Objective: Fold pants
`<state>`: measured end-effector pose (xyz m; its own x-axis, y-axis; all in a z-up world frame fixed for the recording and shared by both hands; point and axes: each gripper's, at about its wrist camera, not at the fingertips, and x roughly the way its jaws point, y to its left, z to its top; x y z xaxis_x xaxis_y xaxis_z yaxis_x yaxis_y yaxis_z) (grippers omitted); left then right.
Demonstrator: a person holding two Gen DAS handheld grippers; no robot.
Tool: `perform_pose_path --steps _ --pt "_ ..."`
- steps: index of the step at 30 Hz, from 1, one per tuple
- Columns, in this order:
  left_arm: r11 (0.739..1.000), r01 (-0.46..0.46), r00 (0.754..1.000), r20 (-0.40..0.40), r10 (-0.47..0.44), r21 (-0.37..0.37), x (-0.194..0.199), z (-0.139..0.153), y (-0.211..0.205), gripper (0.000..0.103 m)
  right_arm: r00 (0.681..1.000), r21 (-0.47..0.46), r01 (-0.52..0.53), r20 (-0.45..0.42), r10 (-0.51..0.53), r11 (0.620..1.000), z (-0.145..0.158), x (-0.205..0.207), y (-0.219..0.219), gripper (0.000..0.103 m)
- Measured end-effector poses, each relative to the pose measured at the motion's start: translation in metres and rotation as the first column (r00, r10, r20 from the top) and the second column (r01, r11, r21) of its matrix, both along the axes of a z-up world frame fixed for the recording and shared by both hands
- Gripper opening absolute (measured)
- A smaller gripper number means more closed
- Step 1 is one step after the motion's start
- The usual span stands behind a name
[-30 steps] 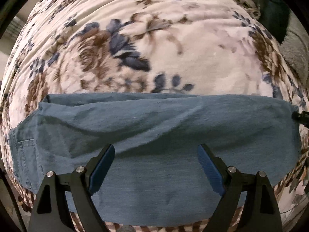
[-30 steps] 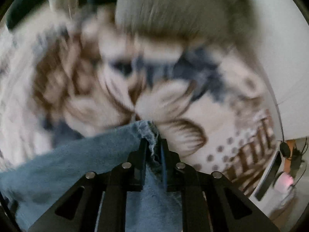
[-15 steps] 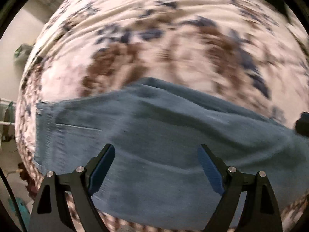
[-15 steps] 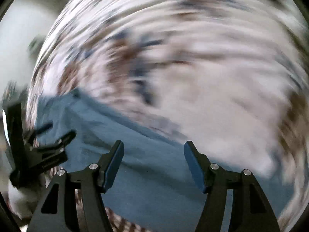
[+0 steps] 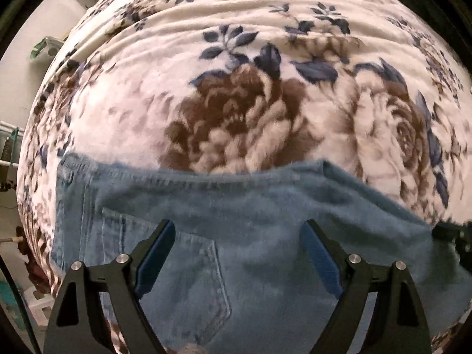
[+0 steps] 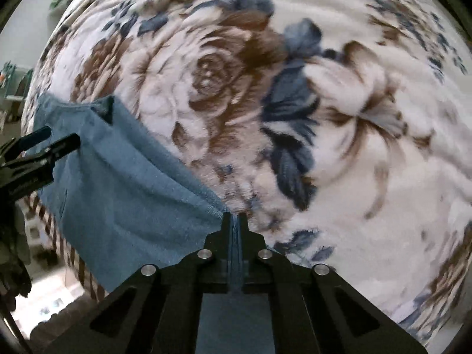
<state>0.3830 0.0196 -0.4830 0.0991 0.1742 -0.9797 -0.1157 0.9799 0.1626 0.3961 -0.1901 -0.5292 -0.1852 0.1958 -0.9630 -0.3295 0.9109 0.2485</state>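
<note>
Blue denim pants (image 5: 242, 224) lie folded lengthwise on a floral blanket (image 5: 250, 88), waistband and back pocket (image 5: 188, 268) at the left. My left gripper (image 5: 236, 250) is open and hovers over the pocket end, holding nothing. In the right wrist view the pants (image 6: 124, 183) stretch from the left toward my right gripper (image 6: 235, 221), which is shut on the denim edge at the far end. The left gripper also shows in the right wrist view (image 6: 44, 150) at the left edge, and the right gripper shows at the right edge of the left wrist view (image 5: 454, 233).
The blanket (image 6: 324, 103) covers a bed and fills most of both views. The bed's near edge with a striped brown border (image 6: 73, 253) shows low left. Floor and shelving (image 5: 11, 147) lie beyond the bed at the left.
My left gripper moved left along the pants to the pocket end, staying open. My right gripper, open half a second ago, has shut on the denim edge at the other end.
</note>
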Motion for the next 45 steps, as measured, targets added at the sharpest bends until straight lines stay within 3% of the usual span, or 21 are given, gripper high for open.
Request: perform_pose_path --steps 5,7,10,12,13,14,17,18,20,22,26,29,33,35,37,40,42,43,45 --pt "0.999 0.041 0.999 -0.034 -0.041 0.022 0.027 -0.029 0.004 0.087 0.996 -0.121 0.074 0.068 -0.066 0.990 -0.010 -0.003 -0.005 0.000" --pt "0.998 0.059 0.996 -0.063 -0.058 0.016 0.033 -0.041 0.006 0.090 0.986 -0.062 0.163 -0.025 -0.165 0.985 -0.019 0.000 -0.024 0.000" --pt "0.998 0.068 0.995 -0.066 -0.068 -0.003 0.035 -0.039 0.009 0.090 0.984 0.087 0.171 -0.071 -0.165 0.982 0.000 0.002 -0.020 0.006" --pt "0.997 0.076 0.995 -0.061 -0.076 -0.011 0.035 -0.035 0.012 0.090 0.994 0.128 0.102 -0.060 -0.095 0.987 0.012 0.004 0.002 0.029" --pt "0.997 0.078 0.995 -0.058 -0.078 -0.012 0.035 -0.034 0.014 0.090 0.997 0.137 0.064 -0.055 -0.057 0.989 0.014 0.006 0.015 0.054" --pt "0.997 0.080 0.995 -0.059 -0.081 -0.010 0.034 -0.034 0.015 0.090 0.999 0.142 0.022 -0.052 -0.015 0.990 0.014 0.006 0.028 0.067" --pt "0.996 0.086 0.994 -0.064 -0.086 -0.006 0.035 -0.038 0.019 0.090 0.988 0.098 -0.132 -0.070 0.139 0.986 -0.003 0.013 0.066 0.066" --pt "0.996 0.093 0.994 -0.063 -0.093 0.000 0.036 -0.038 0.019 0.090 0.980 0.083 -0.175 -0.086 0.182 0.981 -0.010 0.010 0.077 0.058" --pt "0.995 0.100 0.993 -0.060 -0.099 0.001 0.036 -0.040 0.015 0.090 0.959 -0.006 -0.278 -0.062 0.277 0.961 -0.023 -0.003 0.095 0.013" --pt "0.994 0.107 0.993 -0.054 -0.107 -0.001 0.034 -0.039 0.014 0.090 0.948 -0.061 -0.317 -0.032 0.316 0.946 -0.027 -0.013 0.103 0.003" --pt "0.996 0.089 0.995 -0.036 -0.090 -0.024 0.038 -0.034 0.021 0.090 0.981 -0.093 -0.184 0.044 0.189 0.978 -0.015 -0.015 0.089 0.002" --pt "0.998 0.028 1.000 0.012 -0.028 -0.059 0.036 -0.014 0.045 0.090 0.998 -0.059 -0.056 -0.015 0.055 0.997 -0.026 -0.011 0.068 0.003" --pt "0.999 -0.028 0.999 0.043 0.029 -0.021 0.028 0.005 0.083 0.090 0.988 0.050 0.094 -0.129 -0.087 0.994 -0.021 0.012 0.041 0.010" --pt "0.998 -0.056 0.997 0.047 0.056 0.002 0.023 0.008 0.100 0.090 0.971 0.171 0.193 -0.175 -0.163 0.966 -0.012 0.032 0.027 0.027" --pt "0.996 -0.087 0.996 0.037 0.087 0.005 0.019 0.005 0.115 0.090 0.948 0.289 0.287 -0.224 -0.227 0.913 -0.008 0.047 0.025 0.042" --pt "0.991 -0.135 0.991 0.013 0.135 0.001 0.011 -0.003 0.134 0.090 0.923 0.372 0.332 -0.316 -0.218 0.867 -0.025 0.067 0.056 0.044" --pt "0.990 -0.143 0.990 -0.001 0.143 0.006 0.008 -0.010 0.139 0.090 0.921 0.349 0.298 -0.349 -0.172 0.888 -0.040 0.065 0.078 0.044" --pt "0.990 -0.143 0.990 -0.003 0.143 0.006 0.005 -0.010 0.142 0.090 0.910 0.286 0.264 -0.392 -0.139 0.921 -0.056 0.058 0.096 0.044" --pt "0.990 -0.139 0.990 -0.003 0.139 0.003 0.001 -0.011 0.143 0.090 0.875 0.265 0.247 -0.474 -0.097 0.932 -0.072 0.043 0.108 0.044"
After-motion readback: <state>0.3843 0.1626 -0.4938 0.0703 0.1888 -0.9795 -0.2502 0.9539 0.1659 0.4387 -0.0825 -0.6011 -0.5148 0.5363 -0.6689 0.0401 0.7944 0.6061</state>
